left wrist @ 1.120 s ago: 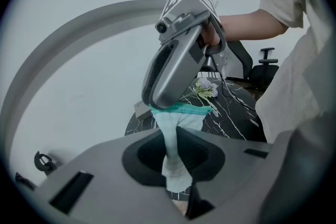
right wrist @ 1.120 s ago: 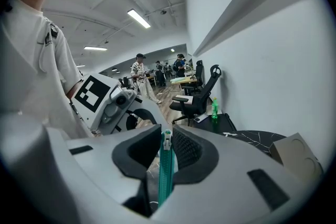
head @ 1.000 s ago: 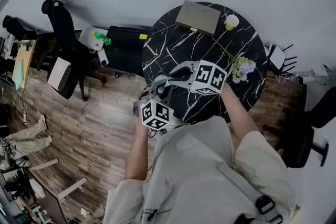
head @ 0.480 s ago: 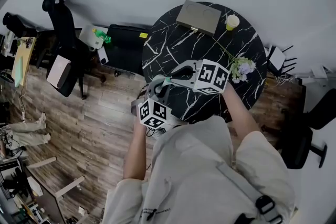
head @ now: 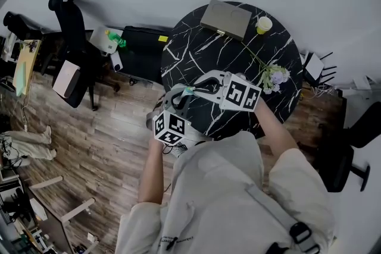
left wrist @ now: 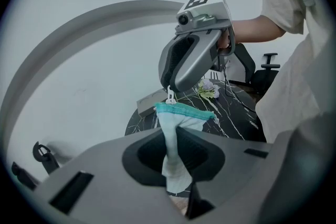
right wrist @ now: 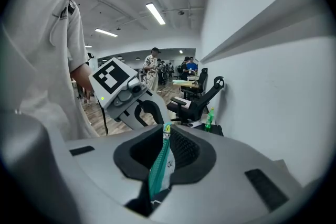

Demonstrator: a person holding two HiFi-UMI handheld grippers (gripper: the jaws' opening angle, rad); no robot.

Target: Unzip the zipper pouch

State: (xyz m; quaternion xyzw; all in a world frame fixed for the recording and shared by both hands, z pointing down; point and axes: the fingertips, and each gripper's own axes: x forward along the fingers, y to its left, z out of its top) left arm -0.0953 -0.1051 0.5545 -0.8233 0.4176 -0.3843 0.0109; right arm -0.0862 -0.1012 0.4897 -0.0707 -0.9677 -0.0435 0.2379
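Holds pouch (left wrist: 176,134) aloft over table (head: 238,56), fabric clamped in left gripper (left wrist: 177,168). Closing jaws of right gripper (right wrist: 165,136) on pull (left wrist: 170,96), teal zipper (right wrist: 157,165) between them. Runs lengthwise along right jaws; likely calls for a straight draw back, away from left gripper.

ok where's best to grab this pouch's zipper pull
Pinch the white pull tab standing up at the end of the teal zipper, coming from the side away from the left gripper, which clamps the pouch body. The right gripper's jaws are closing on that tab.
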